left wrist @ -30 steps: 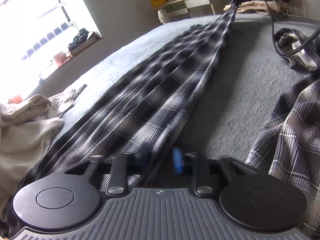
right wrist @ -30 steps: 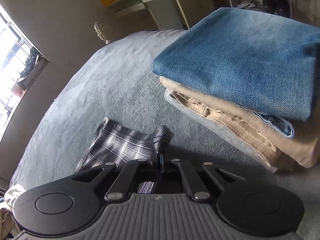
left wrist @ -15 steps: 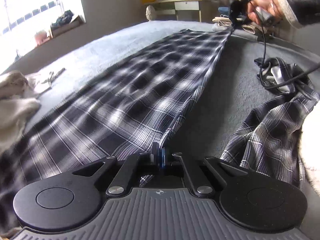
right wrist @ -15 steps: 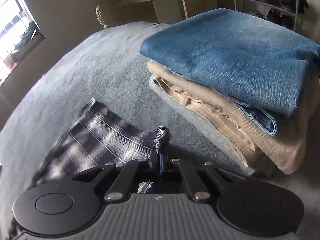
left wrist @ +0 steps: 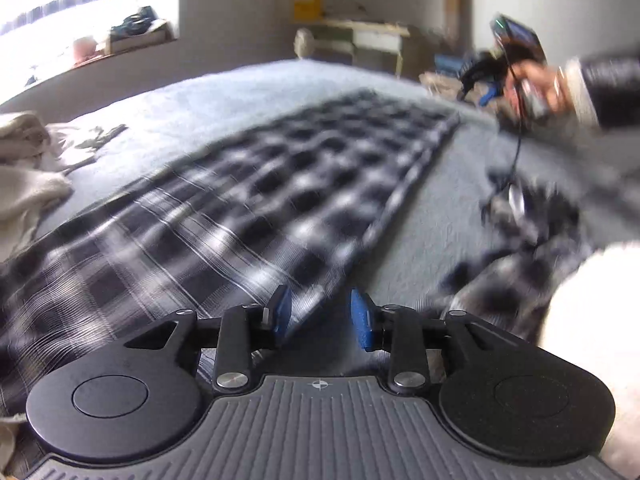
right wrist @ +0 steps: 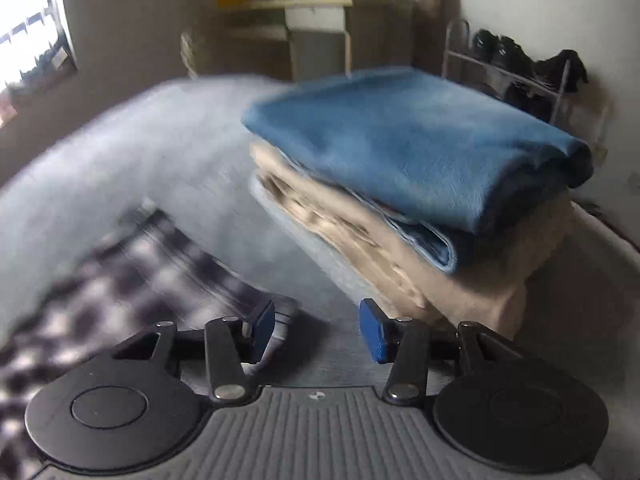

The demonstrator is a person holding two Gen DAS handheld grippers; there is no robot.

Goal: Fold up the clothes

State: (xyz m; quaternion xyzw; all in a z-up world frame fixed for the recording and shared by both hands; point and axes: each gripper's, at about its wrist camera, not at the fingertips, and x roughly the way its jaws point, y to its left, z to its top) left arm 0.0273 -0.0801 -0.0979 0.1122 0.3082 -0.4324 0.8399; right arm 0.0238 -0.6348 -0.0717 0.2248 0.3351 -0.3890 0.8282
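Observation:
A long black-and-white plaid garment (left wrist: 248, 204) lies flat on the grey bed (left wrist: 240, 88), stretching away from me. My left gripper (left wrist: 322, 316) hangs just over its near right edge, jaws opening, blue pads apart and off the cloth. In the right wrist view the garment's far corner (right wrist: 132, 264) lies beside the left pad of my right gripper (right wrist: 318, 328), whose jaws are also opening with nothing between them. In the left wrist view the right gripper (left wrist: 486, 88) shows far off, held by a hand in a dark sleeve.
A stack of folded clothes (right wrist: 404, 184), blue on top of beige, sits on the bed right of the right gripper. A crumpled plaid garment (left wrist: 520, 248) and a cable lie to the left gripper's right. Pale clothes (left wrist: 28, 168) are heaped at the left. A shoe rack (right wrist: 516, 68) stands behind.
Both grippers were shut on the plaid garment's ends and pulled it taut; both have now let go and opened, and the cloth lies flat on the bed.

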